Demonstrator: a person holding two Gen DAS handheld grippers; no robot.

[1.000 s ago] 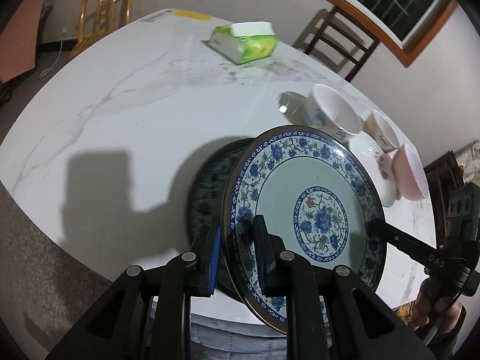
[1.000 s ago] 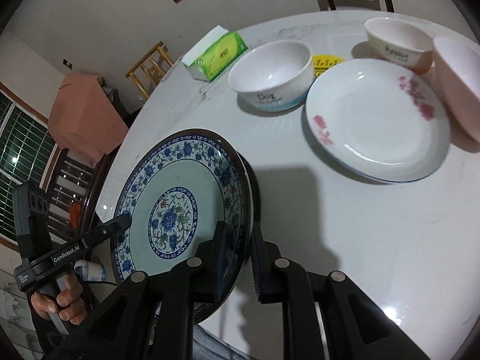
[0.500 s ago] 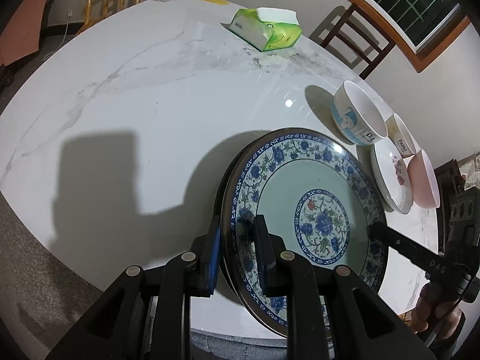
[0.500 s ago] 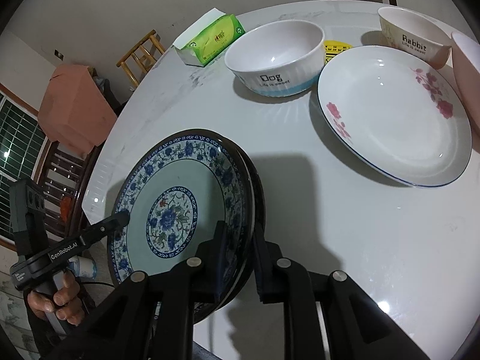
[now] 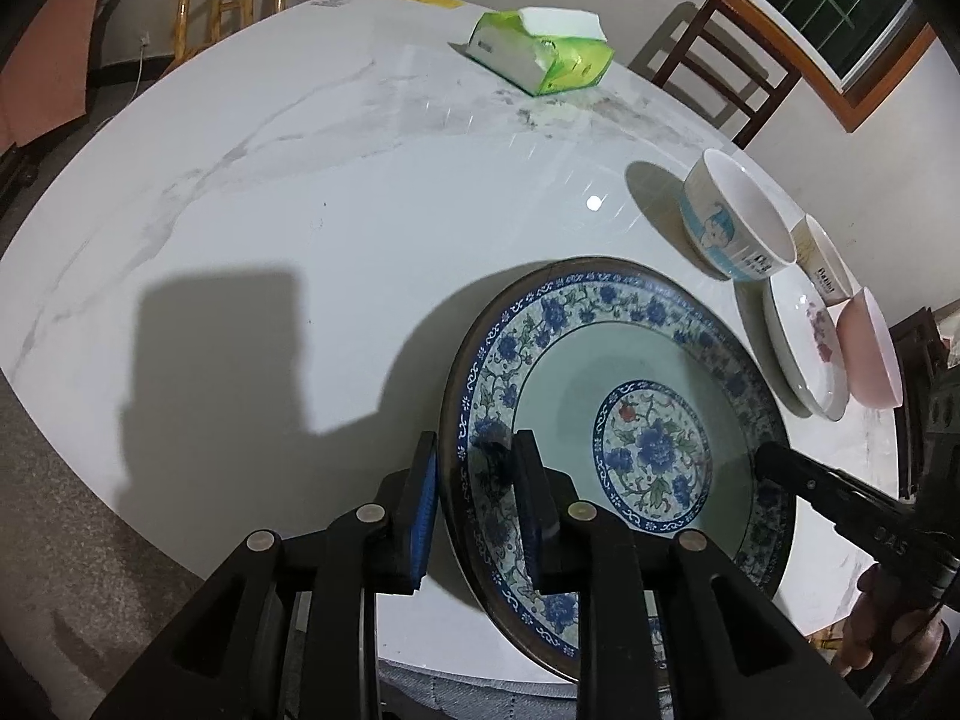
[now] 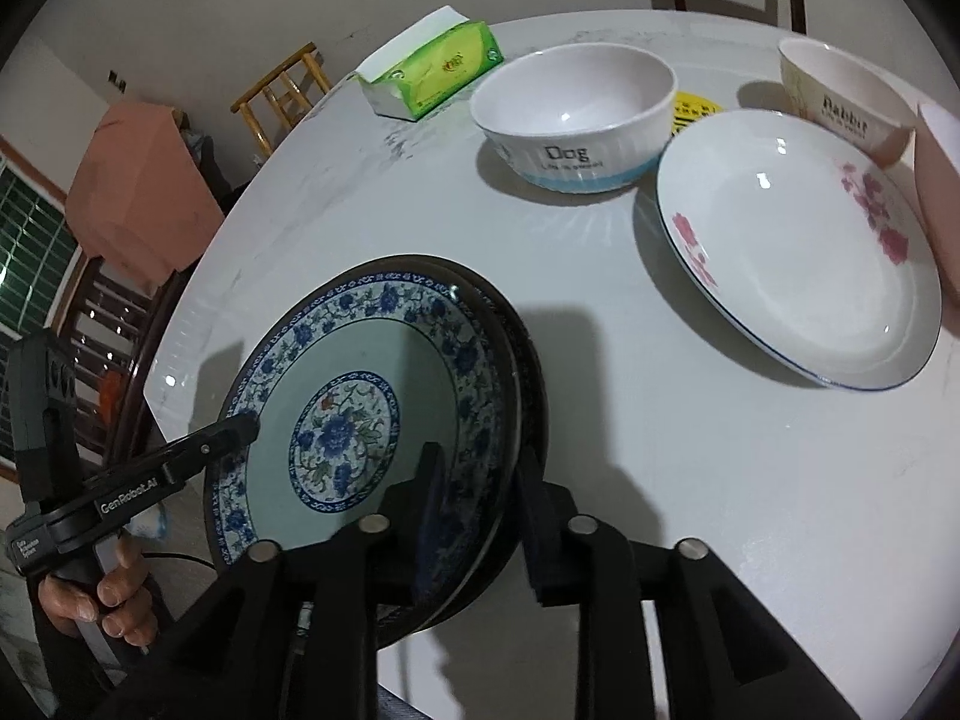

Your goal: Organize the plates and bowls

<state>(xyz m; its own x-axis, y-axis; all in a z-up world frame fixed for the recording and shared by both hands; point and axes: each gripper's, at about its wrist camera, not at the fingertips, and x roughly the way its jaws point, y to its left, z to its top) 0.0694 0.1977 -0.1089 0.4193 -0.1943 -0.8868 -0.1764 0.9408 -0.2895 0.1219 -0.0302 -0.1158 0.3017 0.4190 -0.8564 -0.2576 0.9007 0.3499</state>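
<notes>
My left gripper [image 5: 474,504] has its 2 fingers apart, straddling the near rim of the blue floral plate [image 5: 636,432] with a visible gap on the outer side, so the pads are not clamped. My right gripper [image 6: 480,516] straddles the opposite rim of the same plate in the same way, its fingers spread and the outer one standing clear of the edge. The plate sits nested on a second dark-rimmed plate [image 6: 531,378] of the same pattern, the 2 stacked flat at the near edge of the white marble table [image 5: 300,192]. Beyond the stack, near but apart, lies a white plate with pink flowers [image 6: 798,252]. Behind it stand a white bowl marked Dog [image 6: 576,120] and a cream bowl marked Rabbit [image 6: 840,96], with a pink bowl [image 6: 939,180] just beside the white plate at the frame edge. A green tissue pack [image 5: 540,57] lies farther back on the table, and wooden chairs [image 5: 720,66] stand around it
</notes>
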